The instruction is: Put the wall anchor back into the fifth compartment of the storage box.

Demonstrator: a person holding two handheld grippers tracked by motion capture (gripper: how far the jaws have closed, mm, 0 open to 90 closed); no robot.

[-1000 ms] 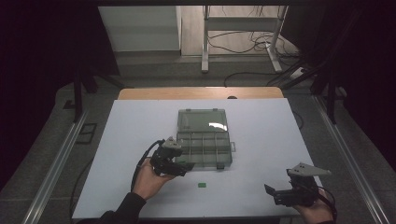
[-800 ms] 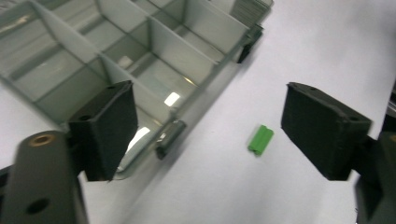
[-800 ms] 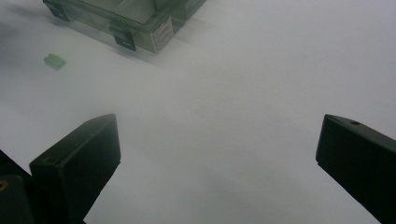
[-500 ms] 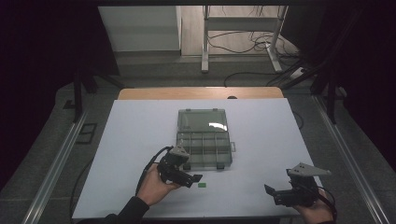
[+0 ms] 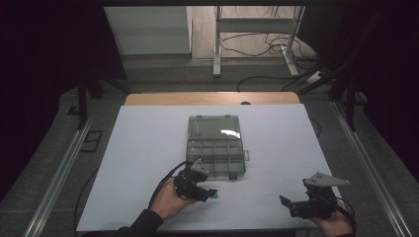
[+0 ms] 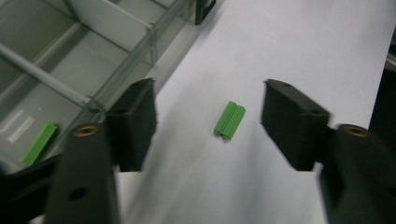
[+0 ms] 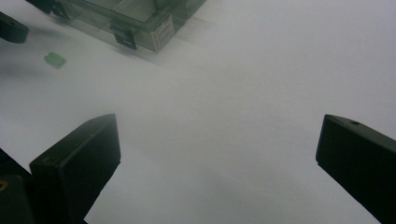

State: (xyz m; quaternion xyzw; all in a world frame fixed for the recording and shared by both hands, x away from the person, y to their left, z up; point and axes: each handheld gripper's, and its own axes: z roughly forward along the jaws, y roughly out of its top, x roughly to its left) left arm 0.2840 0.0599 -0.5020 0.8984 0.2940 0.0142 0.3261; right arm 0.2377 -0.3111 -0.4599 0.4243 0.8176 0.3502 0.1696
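Note:
A small green block [image 6: 229,120] lies on the white table, just in front of the clear compartment box [image 5: 216,145]. My left gripper [image 5: 210,194] hangs low over it. In the left gripper view the block sits between the two jaws of that gripper [image 6: 210,126], which have just been closing; neither pad touches it. A second green piece [image 6: 39,142] lies in a compartment of the box [image 6: 93,56]. My right gripper [image 5: 285,202] rests open near the table's front right, and in its own view the right gripper [image 7: 217,154] has bare table between its jaws.
The box's lid stands open, hinged away from me. Its front latch [image 7: 125,39] faces the table's front edge. The right gripper view also takes in the green block [image 7: 55,59] and a tip of the left gripper [image 7: 11,28]. White table [image 5: 148,148] spreads on both sides.
My left gripper has moved right and down from the box's front left corner to the green block, and its jaws now stand narrower around it. The right gripper has stayed put.

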